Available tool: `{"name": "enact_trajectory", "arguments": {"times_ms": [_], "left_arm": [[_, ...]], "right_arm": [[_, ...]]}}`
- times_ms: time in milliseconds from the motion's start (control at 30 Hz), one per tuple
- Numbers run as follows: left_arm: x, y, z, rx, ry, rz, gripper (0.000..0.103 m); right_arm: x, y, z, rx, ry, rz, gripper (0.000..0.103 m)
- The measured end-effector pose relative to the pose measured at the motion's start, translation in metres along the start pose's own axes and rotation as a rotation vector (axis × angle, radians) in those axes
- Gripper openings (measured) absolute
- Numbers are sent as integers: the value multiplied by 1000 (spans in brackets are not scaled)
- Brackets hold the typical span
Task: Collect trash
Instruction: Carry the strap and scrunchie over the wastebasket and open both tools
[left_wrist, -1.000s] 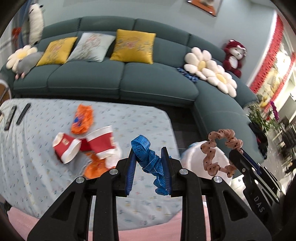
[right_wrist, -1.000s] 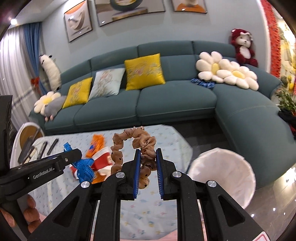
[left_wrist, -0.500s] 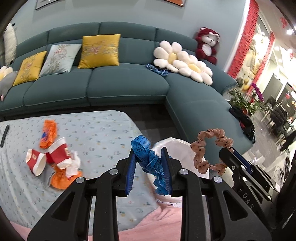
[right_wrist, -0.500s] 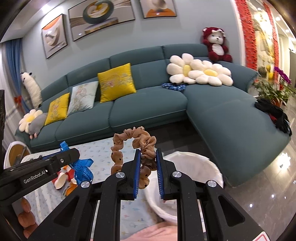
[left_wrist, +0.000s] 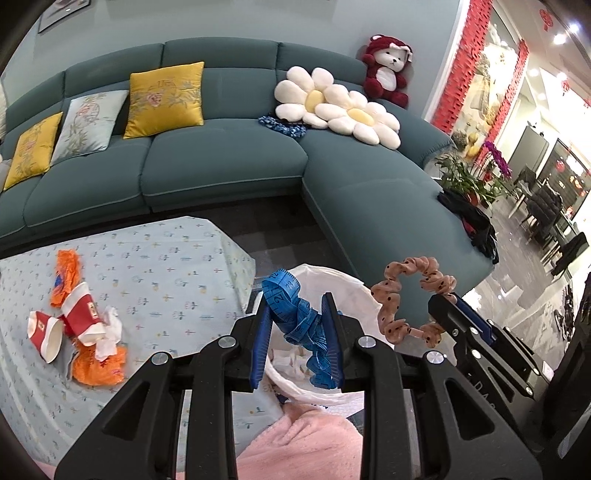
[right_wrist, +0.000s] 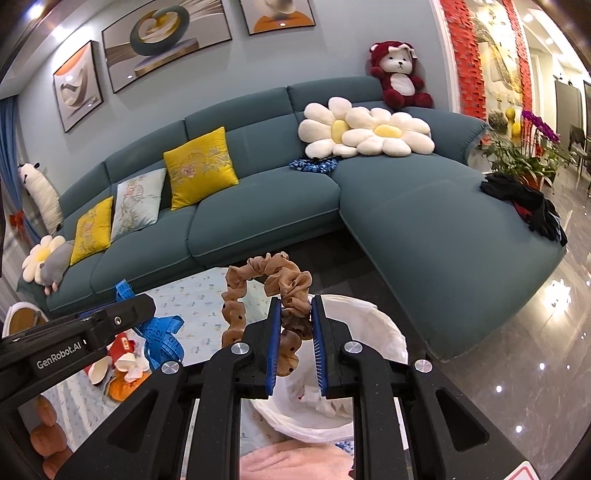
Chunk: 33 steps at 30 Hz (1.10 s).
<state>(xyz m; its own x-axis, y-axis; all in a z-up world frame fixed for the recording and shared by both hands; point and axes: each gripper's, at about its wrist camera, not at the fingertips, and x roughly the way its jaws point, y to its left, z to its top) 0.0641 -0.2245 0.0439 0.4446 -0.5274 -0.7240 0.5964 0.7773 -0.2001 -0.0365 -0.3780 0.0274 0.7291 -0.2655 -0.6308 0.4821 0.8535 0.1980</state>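
Ruffled brown dotted scrunchie (right_wrist: 284, 306) sits pinched in the nearly closed right gripper (right_wrist: 295, 347); left gripper (left_wrist: 297, 339), lower centre, clamps crumpled blue tape measure (left_wrist: 295, 314) above the white-lined bin (left_wrist: 354, 295).

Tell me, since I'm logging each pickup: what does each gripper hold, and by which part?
The left gripper pinches the bunched middle of a blue tape measure. The right gripper clamps one side of a brown dotted scrunchie, its loop sticking up.
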Motion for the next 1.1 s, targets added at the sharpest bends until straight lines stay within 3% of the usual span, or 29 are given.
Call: {"name": "enact_trajectory", "arguments": {"times_ms": [600,633,700,767,1100], "left_arm": [[42,-22,4,18,49,-41,28],[43,-22,4,15,46,-41,29],[46,-19,5,3,48,-33,45],[48,-16,6,-24,49,-28,53],[39,6,3,-75,43,-15,54]], "right_arm": [[37,-22,-6,39,58,-25,18],[39,-21,-6,37,58,-28,22],[42,-18,-7,33,61,-33,26],[45,-16,-7,27,62,-42,28],[38,-9,-11,26,58,-29,37]]}}
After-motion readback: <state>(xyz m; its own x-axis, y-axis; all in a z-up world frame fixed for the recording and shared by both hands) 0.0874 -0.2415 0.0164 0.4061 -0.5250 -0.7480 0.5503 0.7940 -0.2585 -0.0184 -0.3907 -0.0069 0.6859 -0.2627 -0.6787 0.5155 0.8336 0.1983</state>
